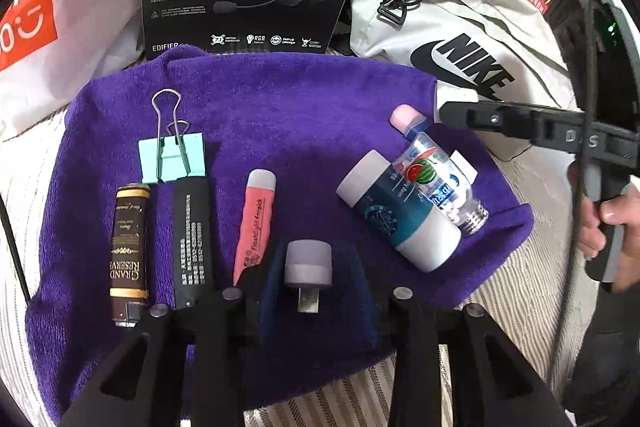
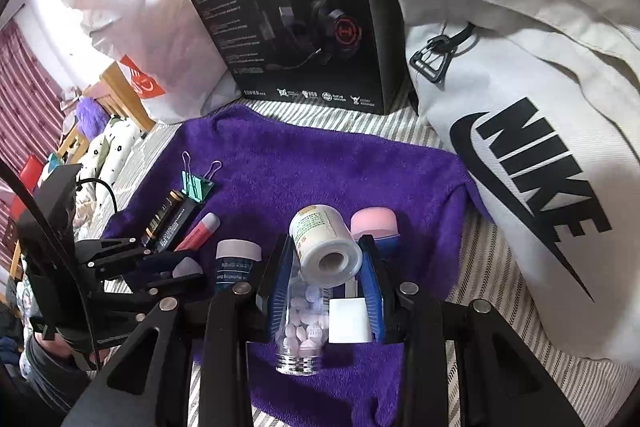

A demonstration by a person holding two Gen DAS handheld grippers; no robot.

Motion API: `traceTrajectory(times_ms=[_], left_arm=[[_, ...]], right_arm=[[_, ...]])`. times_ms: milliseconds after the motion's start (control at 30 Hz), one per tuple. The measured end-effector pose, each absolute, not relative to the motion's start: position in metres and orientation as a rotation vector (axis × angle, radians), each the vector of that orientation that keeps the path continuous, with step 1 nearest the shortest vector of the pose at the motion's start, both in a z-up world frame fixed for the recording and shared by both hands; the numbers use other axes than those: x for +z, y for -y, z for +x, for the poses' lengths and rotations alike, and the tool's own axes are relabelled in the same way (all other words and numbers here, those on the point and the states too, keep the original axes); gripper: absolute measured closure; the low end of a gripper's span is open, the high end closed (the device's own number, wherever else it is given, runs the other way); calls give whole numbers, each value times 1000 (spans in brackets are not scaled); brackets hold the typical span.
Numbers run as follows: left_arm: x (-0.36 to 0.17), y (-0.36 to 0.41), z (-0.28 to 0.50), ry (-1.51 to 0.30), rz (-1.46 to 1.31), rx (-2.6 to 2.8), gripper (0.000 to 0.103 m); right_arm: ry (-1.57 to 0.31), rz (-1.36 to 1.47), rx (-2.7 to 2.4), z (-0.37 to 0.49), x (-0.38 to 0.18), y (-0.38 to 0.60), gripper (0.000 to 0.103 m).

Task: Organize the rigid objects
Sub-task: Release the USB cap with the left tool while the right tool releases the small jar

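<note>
On the purple towel, which is spread on a striped bed cover, the rigid objects lie in a row: a mint binder clip, a brown tube, a black bar and a pink highlighter, all parallel to each other, probably so that the row stays tidy. The left tongs stand around a small grey USB plug that rests on the towel next in the row. The pads seem not to press it, so I judge it is being set down there and let go. Further right, a white and teal tube lies slanted, not yet lined up.

The right tongs are closed on a clear pill bottle, whose white label roll points forward. It is held above the towel, just in front of a pink-capped container. I think it goes into the row next.
</note>
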State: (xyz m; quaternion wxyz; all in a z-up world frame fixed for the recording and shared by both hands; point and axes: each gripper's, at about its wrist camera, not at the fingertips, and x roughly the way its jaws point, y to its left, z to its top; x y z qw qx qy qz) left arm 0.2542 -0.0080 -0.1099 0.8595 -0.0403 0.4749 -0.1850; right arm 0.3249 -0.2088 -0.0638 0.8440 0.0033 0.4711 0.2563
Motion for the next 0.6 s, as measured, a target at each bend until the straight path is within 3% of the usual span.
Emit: traceTrajectory(times_ms=[100,167,300,467,600], left_arm=[[-108,6,251,-1008,-75,-383,64],[-104,6,247,-1018,-54,-371,50],[-89,0,233,-993,-17,-329,35],[-72,-13,221,-969,-7,-287,28],[-67,-23,220,-966,3,-253,28]], right_arm=[[-996,-21,530,325,-67,207,69],[-995,-27,526,325,-67,208,69],[-994,-20,528,327,-65,207,69],[-994,-14,554,339,-65,193,69],[-1021,-29,568,354,-71,174,69]])
